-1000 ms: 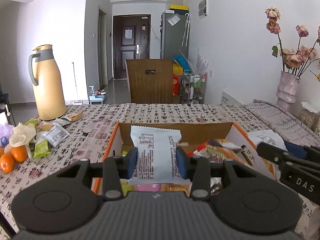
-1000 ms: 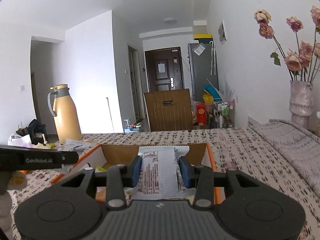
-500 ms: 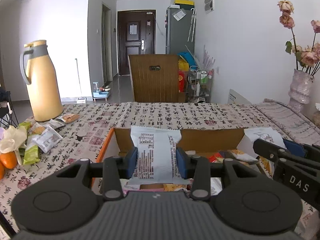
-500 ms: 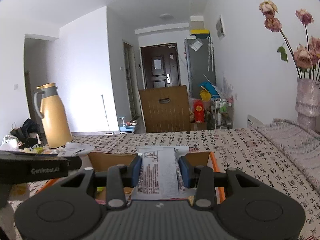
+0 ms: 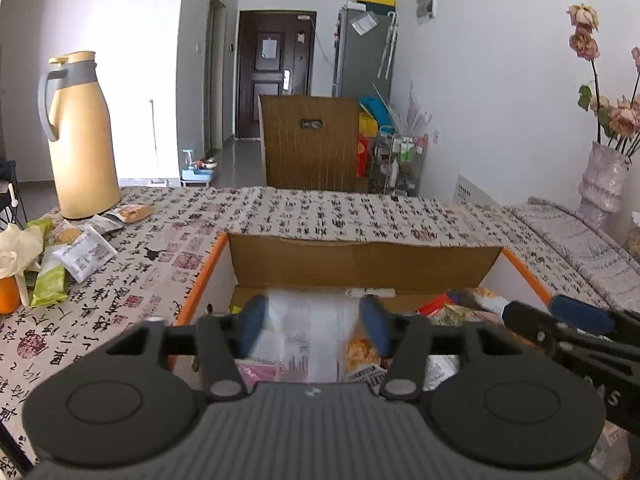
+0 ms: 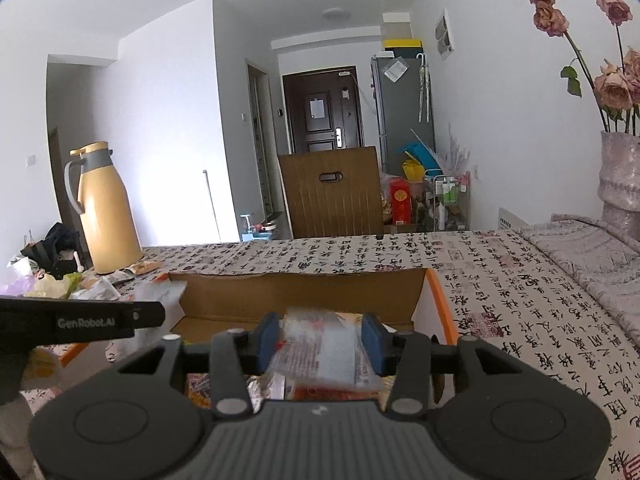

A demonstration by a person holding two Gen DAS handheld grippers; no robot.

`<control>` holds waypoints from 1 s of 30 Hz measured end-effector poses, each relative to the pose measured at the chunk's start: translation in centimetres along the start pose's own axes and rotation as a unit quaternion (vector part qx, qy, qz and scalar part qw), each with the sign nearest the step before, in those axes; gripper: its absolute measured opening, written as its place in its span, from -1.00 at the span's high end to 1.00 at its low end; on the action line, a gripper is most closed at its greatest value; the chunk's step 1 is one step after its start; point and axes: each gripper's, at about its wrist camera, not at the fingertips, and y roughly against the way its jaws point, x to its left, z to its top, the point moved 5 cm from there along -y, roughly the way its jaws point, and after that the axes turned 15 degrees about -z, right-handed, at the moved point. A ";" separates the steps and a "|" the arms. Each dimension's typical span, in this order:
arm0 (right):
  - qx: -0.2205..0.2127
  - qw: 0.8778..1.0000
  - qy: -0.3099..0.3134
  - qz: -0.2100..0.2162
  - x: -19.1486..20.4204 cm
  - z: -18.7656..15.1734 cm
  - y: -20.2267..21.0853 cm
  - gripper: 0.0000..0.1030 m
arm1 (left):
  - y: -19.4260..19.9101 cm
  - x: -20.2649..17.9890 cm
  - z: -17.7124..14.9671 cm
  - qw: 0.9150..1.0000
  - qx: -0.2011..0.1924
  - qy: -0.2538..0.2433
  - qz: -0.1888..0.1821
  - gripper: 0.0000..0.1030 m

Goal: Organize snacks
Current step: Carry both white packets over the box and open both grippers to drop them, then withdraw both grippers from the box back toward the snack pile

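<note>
An orange-edged cardboard box (image 5: 360,256) sits on the patterned table and holds several snack packs. My left gripper (image 5: 312,326) is open over the box; a white snack packet (image 5: 312,332), blurred, is dropping between its blue pads. My right gripper (image 6: 320,338) is also open over the same box (image 6: 304,288), with another white packet (image 6: 324,350) blurred and falling between its pads. The right gripper's arm shows at the right of the left wrist view (image 5: 572,336). The left gripper's arm shows at the left of the right wrist view (image 6: 80,322).
Loose snack packs (image 5: 80,252) and an orange (image 5: 8,294) lie at the table's left by a yellow thermos (image 5: 80,136). A vase of dried roses (image 5: 604,176) stands at the right. A wooden chair back (image 5: 308,140) is behind the table.
Both grippers have opened and let go of their white packets, which now fall blurred into the box. Both grippers have dropped lower toward the box.
</note>
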 end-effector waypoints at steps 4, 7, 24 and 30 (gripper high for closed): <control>-0.005 1.000 -0.010 -0.007 -0.4 0.1 0.2 -0.90 | 0.4 0.2 0.2 1.000 -0.011 0.003 0.016 -0.95; 0.002 1.000 -0.017 -0.011 -0.7 -0.1 -0.2 -1.00 | 0.2 0.4 0.1 1.000 -0.008 0.010 0.023 -1.00; -0.013 0.999 -0.027 -0.024 -1.6 0.8 0.7 -1.00 | 0.8 0.4 0.5 0.999 -0.007 0.018 0.029 -1.00; -0.020 0.999 -0.035 -0.033 -2.6 1.6 2.5 -1.00 | 2.4 -0.2 1.1 0.999 -0.017 0.015 0.028 -1.00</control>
